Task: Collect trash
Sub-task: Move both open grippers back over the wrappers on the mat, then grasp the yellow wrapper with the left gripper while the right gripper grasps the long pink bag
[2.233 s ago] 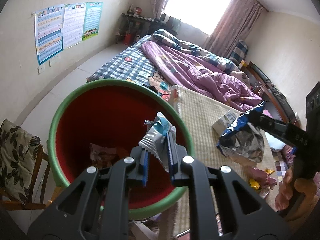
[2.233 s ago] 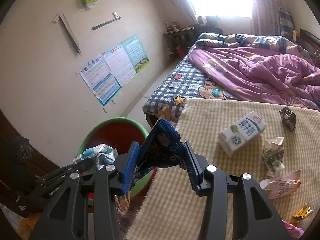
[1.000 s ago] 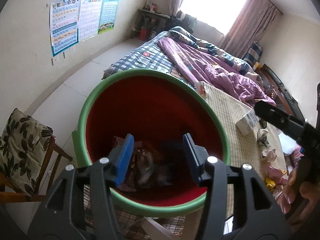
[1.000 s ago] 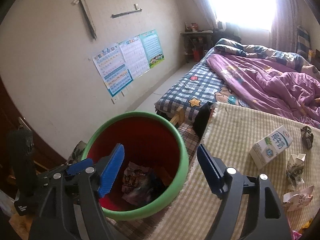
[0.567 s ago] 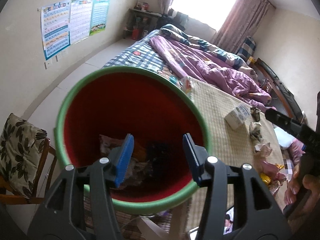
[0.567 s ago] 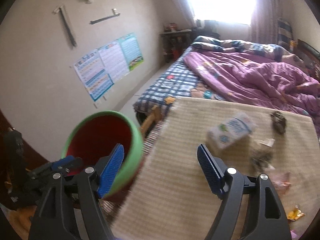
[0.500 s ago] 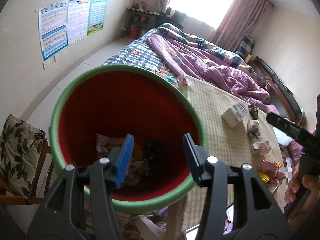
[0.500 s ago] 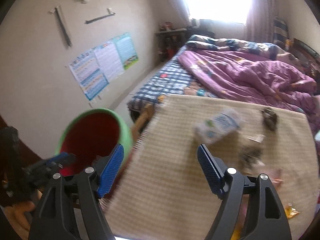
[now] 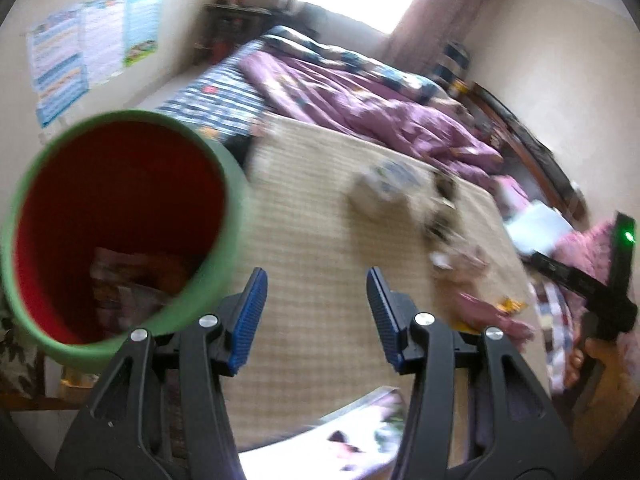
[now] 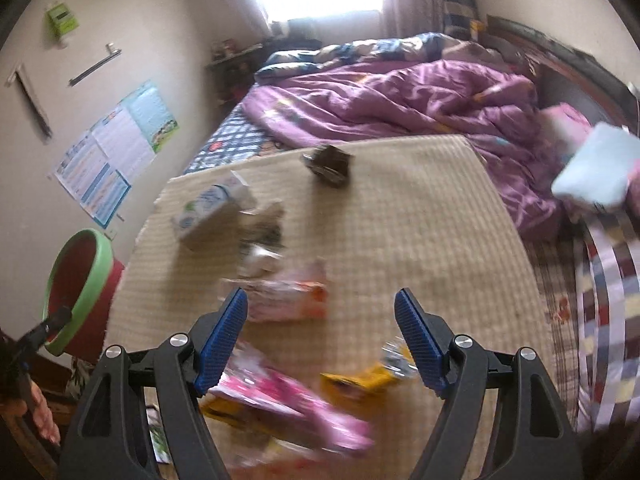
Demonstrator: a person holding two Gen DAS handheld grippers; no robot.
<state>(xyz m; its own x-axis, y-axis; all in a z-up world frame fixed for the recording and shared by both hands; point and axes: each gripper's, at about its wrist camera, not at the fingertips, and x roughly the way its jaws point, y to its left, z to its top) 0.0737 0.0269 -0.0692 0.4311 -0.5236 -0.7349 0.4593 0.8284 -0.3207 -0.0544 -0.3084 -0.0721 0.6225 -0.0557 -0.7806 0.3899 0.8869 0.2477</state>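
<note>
- My left gripper [image 9: 316, 312] and right gripper [image 10: 322, 338] both have jaws spread wide and empty, ready for the next pick, I judge.
- The bin [image 9: 230, 216] sits at the mat's [image 10: 400, 208] left edge, so drops are short.
- Trash litters the mat: the milk carton [image 10: 210, 204] far left, its long axis running near-left to far-right; the pink wrapper [image 10: 288, 408] lies nearest, long axis left-right.

We see the right gripper [image 10: 322, 340] spread wide and empty above a woven beige mat [image 10: 400, 224]. Blurred pink wrappers [image 10: 288, 412] and a white milk carton [image 10: 212, 206] lie on the mat.
</note>
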